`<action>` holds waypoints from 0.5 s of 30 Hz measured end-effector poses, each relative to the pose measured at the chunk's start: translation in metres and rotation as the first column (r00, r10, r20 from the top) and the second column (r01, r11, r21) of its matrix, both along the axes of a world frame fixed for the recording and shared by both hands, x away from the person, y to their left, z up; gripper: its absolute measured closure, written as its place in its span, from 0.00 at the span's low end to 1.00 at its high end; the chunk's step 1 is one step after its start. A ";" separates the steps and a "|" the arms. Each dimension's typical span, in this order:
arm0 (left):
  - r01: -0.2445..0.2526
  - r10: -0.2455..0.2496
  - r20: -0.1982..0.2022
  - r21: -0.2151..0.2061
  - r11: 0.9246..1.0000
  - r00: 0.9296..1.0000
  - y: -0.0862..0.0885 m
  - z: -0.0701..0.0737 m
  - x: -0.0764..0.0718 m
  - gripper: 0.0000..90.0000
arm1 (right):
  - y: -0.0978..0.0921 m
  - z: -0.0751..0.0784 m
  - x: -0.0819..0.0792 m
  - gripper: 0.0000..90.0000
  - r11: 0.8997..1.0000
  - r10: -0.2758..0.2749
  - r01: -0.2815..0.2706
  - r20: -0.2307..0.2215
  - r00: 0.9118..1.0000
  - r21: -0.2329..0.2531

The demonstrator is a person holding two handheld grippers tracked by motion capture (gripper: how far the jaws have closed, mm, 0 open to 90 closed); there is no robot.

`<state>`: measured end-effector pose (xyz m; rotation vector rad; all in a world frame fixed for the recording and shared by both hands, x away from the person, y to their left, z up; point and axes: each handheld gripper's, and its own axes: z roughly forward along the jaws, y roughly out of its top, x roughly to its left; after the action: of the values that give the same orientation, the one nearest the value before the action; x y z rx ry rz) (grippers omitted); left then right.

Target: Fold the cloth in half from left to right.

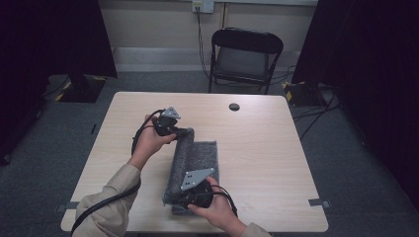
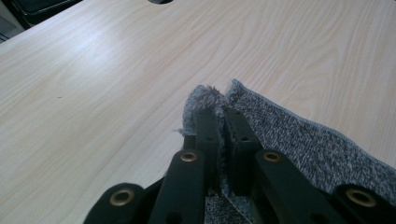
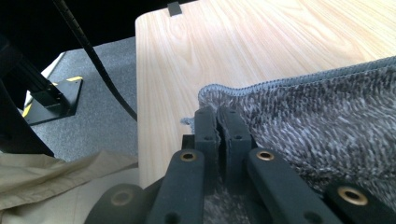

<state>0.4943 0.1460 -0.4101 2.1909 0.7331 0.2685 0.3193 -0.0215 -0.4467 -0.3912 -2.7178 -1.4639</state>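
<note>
One grey, fuzzy knitted cloth [image 1: 195, 163] lies on the light wooden table [image 1: 267, 148], toward the person's side and a little left of the middle, with its left edge lifted and curled over into a long roll. Two black two-jaw grippers work on it, one in each hand. The left gripper [image 1: 174, 129] is at the far end of that rolled edge; in the left gripper view its jaws are pressed together on a corner of the cloth [image 2: 289, 135], a tuft of pile standing up between the tips [image 2: 223, 116]. The right gripper [image 1: 190, 193] is at the near end, by the table's front edge, and the right gripper view shows its jaws [image 3: 218, 122] likewise pinched tight on the stitched hem of the cloth [image 3: 317, 112]. One small dark round spot [image 1: 234, 106] sits on the tabletop near the far edge, well apart from the cloth. One black folding chair [image 1: 245, 59] stands beyond the table. Nothing lies between the grippers and the cloth.
</note>
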 end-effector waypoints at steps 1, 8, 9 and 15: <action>-0.002 0.002 -0.002 0.000 1.000 1.000 -0.002 -0.001 0.000 0.95 | -0.001 -0.001 0.000 0.97 1.000 -0.003 0.003 -0.001 1.000 -0.001; 0.020 -0.020 -0.012 0.016 1.000 1.000 -0.019 -0.011 0.002 0.95 | -0.012 -0.011 0.001 0.97 1.000 -0.018 0.018 -0.018 1.000 -0.009; 0.022 -0.022 -0.014 0.019 1.000 1.000 -0.021 -0.013 0.002 0.95 | -0.012 -0.011 0.001 0.97 1.000 -0.018 0.018 -0.018 1.000 -0.009; 0.023 -0.023 -0.028 0.030 0.999 0.999 -0.028 -0.022 0.004 0.95 | -0.019 -0.015 0.001 0.97 0.999 -0.028 0.028 -0.016 0.999 -0.015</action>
<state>0.4984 0.1175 -0.4319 2.2346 0.7228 0.2396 0.3207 -0.0409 -0.4617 -0.4419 -2.7236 -1.4412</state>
